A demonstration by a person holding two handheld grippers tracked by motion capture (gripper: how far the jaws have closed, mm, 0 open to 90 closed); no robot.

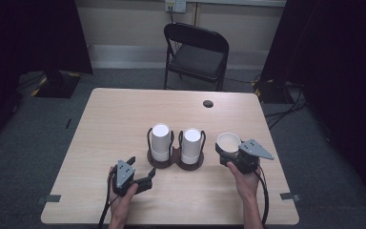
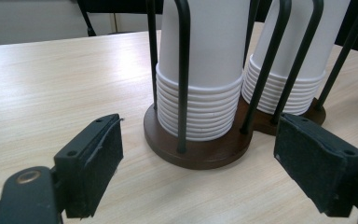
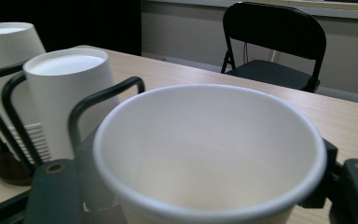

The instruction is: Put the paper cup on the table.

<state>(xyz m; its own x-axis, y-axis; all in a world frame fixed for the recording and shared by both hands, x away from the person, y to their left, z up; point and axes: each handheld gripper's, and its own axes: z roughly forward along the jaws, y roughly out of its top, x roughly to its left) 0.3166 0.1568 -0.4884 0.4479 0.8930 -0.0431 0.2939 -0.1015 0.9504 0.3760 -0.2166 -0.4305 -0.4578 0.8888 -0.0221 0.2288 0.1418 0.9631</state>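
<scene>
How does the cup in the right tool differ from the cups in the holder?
The single cup sits mouth up, open and empty inside; the stacked cups stand upside down, bases up. The single cup is alone between the right tool's jaws; the stacked ones nest in two stacks inside a wire holder on the table, untouched by the open left tool. All look like the same white paper cup.

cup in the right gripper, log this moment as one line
right gripper: shut on cup, upright, mouth up | left gripper: open, empty, facing rack | stacks: two, upside down in rack
</scene>
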